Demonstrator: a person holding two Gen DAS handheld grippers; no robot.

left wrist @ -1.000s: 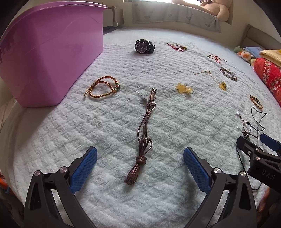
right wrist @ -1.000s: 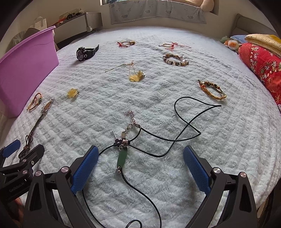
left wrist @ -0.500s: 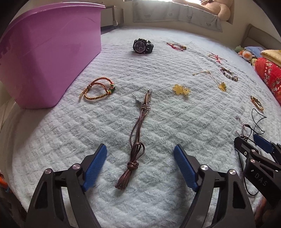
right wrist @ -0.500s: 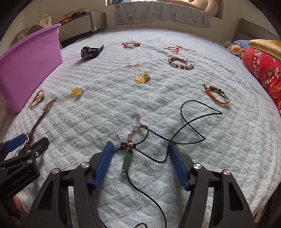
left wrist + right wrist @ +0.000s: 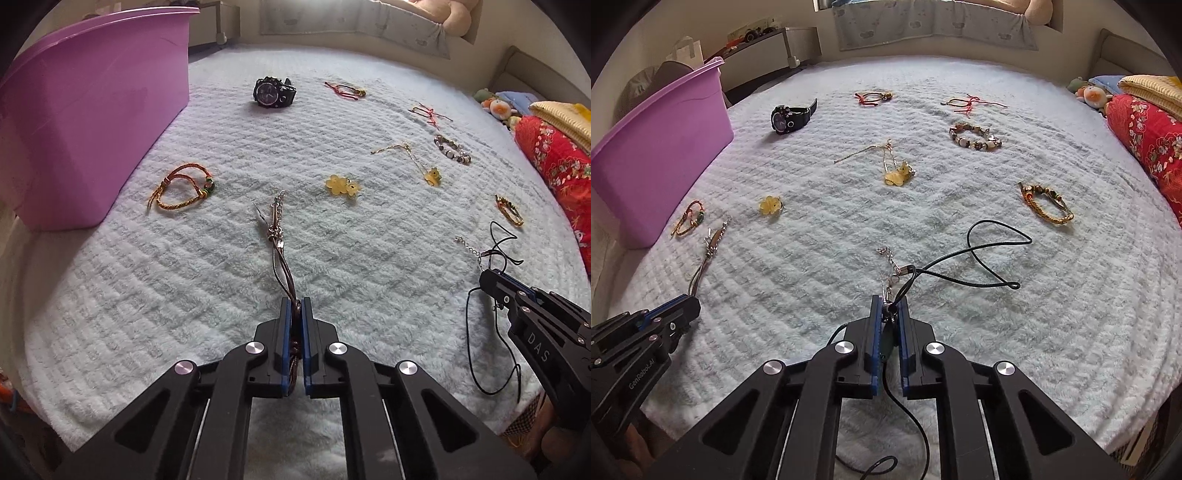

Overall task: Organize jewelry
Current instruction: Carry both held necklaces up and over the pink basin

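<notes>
Jewelry: scattered over the bed, beside the purple bin.
Left hand-held gripper: clamped on the brown cord, nearest the bin.
Right hand-held gripper: clamped on the black necklace at its green pendant, well apart from the bin.

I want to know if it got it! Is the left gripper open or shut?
Shut. The left gripper has its blue pads pressed on the brown cord, which runs out from between them across the blanket.

Brown cord necklace and black cord necklace, each pinched, on blanket
</notes>
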